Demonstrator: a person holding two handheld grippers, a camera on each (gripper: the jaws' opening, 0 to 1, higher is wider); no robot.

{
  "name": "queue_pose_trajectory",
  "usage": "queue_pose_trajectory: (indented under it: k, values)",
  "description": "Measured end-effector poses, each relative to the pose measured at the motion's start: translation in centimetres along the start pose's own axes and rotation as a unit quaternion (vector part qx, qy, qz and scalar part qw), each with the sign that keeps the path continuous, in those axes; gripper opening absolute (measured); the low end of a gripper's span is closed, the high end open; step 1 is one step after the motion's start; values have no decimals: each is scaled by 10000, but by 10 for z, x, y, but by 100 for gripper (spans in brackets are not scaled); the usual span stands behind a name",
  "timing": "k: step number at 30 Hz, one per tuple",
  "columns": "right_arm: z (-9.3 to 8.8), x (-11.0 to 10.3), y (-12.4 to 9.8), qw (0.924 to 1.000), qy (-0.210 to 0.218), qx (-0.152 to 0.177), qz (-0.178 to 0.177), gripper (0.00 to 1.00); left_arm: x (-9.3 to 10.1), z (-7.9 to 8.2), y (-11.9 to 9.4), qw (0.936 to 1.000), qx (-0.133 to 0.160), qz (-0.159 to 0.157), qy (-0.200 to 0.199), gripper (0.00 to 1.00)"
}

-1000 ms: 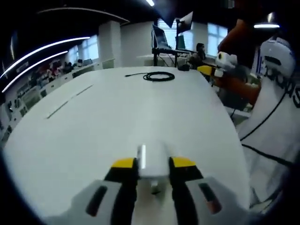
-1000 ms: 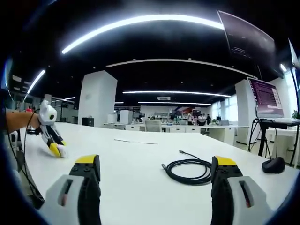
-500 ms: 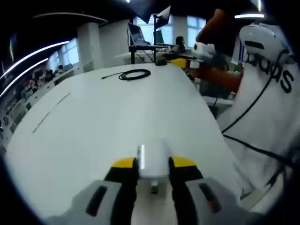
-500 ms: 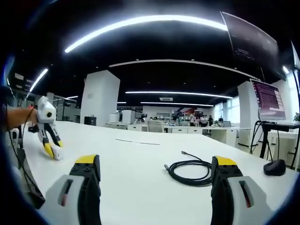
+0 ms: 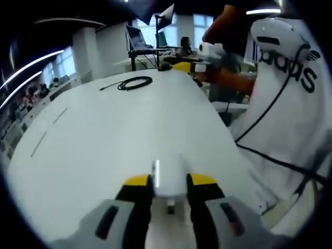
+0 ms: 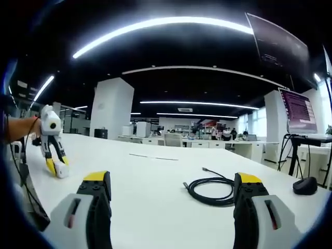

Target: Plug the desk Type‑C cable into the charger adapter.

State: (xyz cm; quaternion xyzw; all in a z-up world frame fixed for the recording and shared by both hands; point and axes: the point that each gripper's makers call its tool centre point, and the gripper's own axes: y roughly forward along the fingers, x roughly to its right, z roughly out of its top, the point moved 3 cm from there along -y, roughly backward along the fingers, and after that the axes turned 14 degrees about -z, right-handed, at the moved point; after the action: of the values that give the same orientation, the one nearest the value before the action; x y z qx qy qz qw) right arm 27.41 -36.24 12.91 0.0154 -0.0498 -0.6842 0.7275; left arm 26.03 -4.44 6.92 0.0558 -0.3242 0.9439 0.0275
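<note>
So the cable [image 6: 210, 189] lay coiled on the white desk [image 6: 155, 197], well ahead of the right gripper [image 6: 171, 199] and a bit toward its right jaw; in the left gripper view the coil [image 5: 129, 83] sat at the far end of the desk [image 5: 114, 135]. It looked thin, limp and light, so I'd judge the loops would drag and spring if pulled mid-run; best hold is the stiff Type-C plug [image 6: 205, 169] sticking out of the coil on the far side, gripped on its flat sides. The right gripper's jaws were wide apart, holding nothing. The left gripper [image 5: 168, 187] was clamped on the white charger adapter [image 5: 168, 179], a small, rigid, smooth block, possibly slippery; port side not visible.
</note>
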Motion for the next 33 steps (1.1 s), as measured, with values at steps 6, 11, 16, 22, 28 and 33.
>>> queue_pose_trajectory:
  k: [6,11,16,22,28,33]
  values:
    - [0,1,0,10000,-6,3,-5,100,-8,-1,-3,9999,43,96,50,26]
    - [-2,1,0,10000,-3,-17,-16,100,-17,-2,-7,9998,72,203,-22,26]
    - [-3,2,0,10000,-5,-16,-28,100,-20,-3,-8,9997,94,205,-7,26]
    - [-4,4,0,10000,13,-18,-42,100,-21,-3,-8,9998,104,185,-10,26]
    - [-5,5,0,10000,20,-25,-40,100,-22,-6,-7,9998,11,171,49,27]
    - [-6,6,1,10000,36,-28,-55,100,-22,-8,-8,9998,-2,159,97,29]
